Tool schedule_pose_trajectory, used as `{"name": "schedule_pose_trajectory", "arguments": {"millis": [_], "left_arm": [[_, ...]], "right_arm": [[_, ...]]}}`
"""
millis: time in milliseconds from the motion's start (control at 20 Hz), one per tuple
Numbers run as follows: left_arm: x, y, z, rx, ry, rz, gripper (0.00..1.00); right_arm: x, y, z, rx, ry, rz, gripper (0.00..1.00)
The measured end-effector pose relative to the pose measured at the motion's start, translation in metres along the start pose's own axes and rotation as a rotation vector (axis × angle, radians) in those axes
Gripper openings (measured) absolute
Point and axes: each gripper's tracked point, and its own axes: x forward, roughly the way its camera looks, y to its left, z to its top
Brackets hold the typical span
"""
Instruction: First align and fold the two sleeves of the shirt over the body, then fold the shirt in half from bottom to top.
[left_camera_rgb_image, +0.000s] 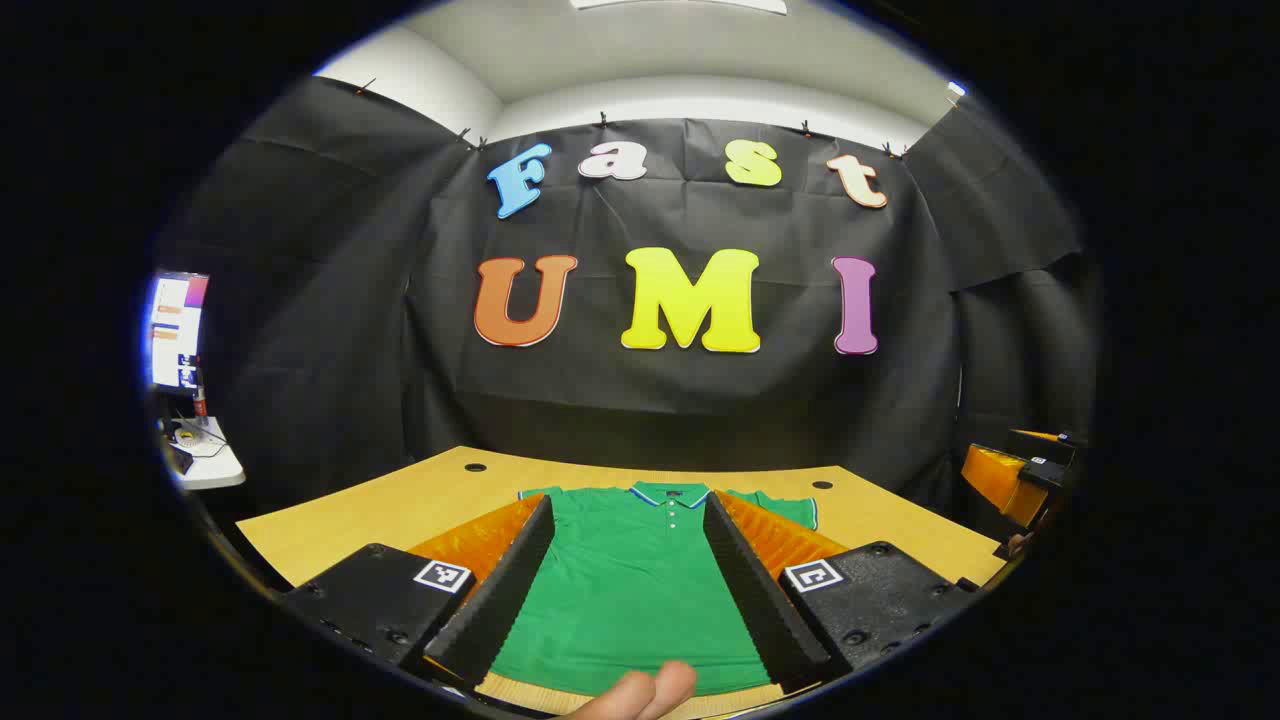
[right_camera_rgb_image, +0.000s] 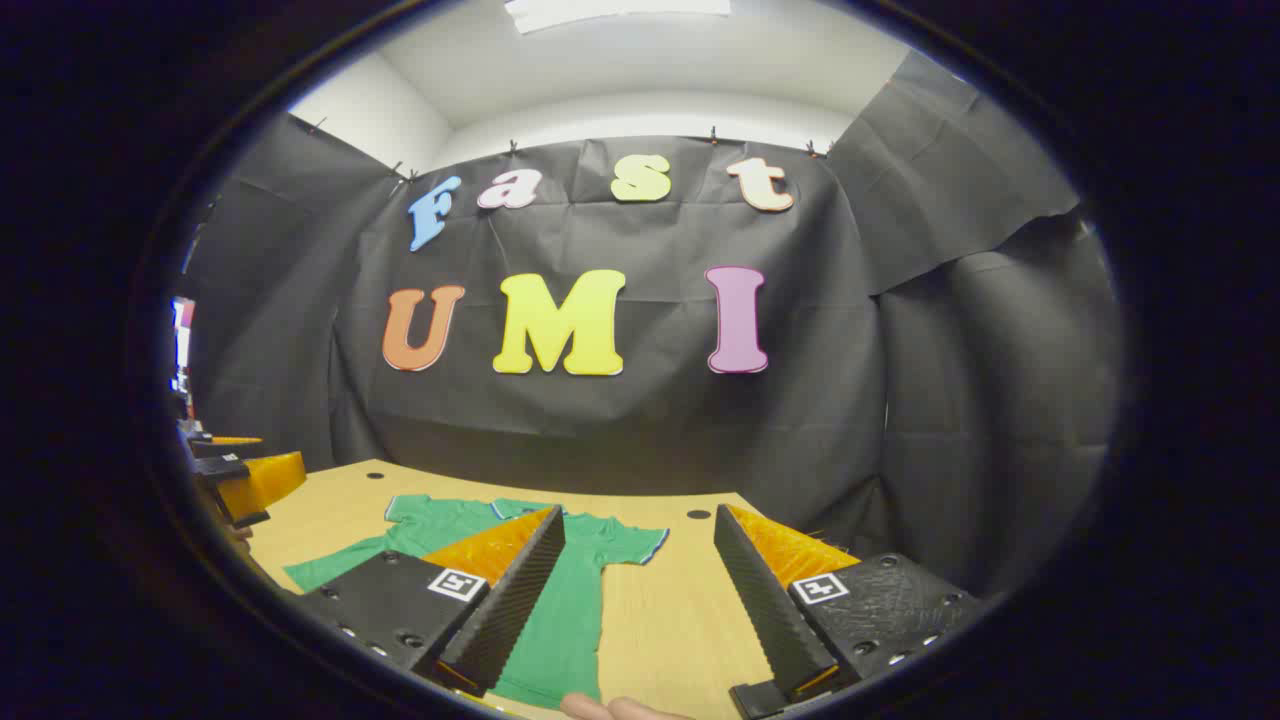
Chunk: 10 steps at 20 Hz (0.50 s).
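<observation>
The shirt (left_camera_rgb_image: 640, 590) lies flat on the worktop (left_camera_rgb_image: 400, 505), collar away, long axis running straight ahead of the left claw (left_camera_rgb_image: 628, 575). The right claw (right_camera_rgb_image: 640, 600) hangs off the shirt's right edge, nearest that sleeve (right_camera_rgb_image: 625, 543). Both claws gape wide, empty.

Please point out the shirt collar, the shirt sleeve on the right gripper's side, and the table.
shirt collar (left_camera_rgb_image: 670, 492), left gripper view, middle of the collar.
shirt sleeve (right_camera_rgb_image: 632, 541), right gripper view, flat sleeve cloth.
table (right_camera_rgb_image: 670, 610), right gripper view, bare top.
</observation>
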Motion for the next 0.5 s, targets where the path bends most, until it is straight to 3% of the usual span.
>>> {"name": "schedule_pose_trajectory", "arguments": {"millis": [50, 100, 500], "left_arm": [[-0.0011, 0.0004, 0.0014, 0.001, -0.005, 0.000, 0.89], [-0.0007, 0.0011, 0.0034, 0.002, -0.012, 0.005, 0.98], [-0.0028, -0.0025, -0.0006, 0.010, 0.015, -0.014, 0.98]], "right_arm": [[-0.0005, 0.0003, 0.0012, -0.002, -0.006, -0.001, 0.95], [-0.0013, 0.0009, 0.0031, -0.006, -0.011, 0.000, 0.94], [-0.0050, 0.0006, 0.0100, -0.023, -0.039, -0.002, 0.97]]}}
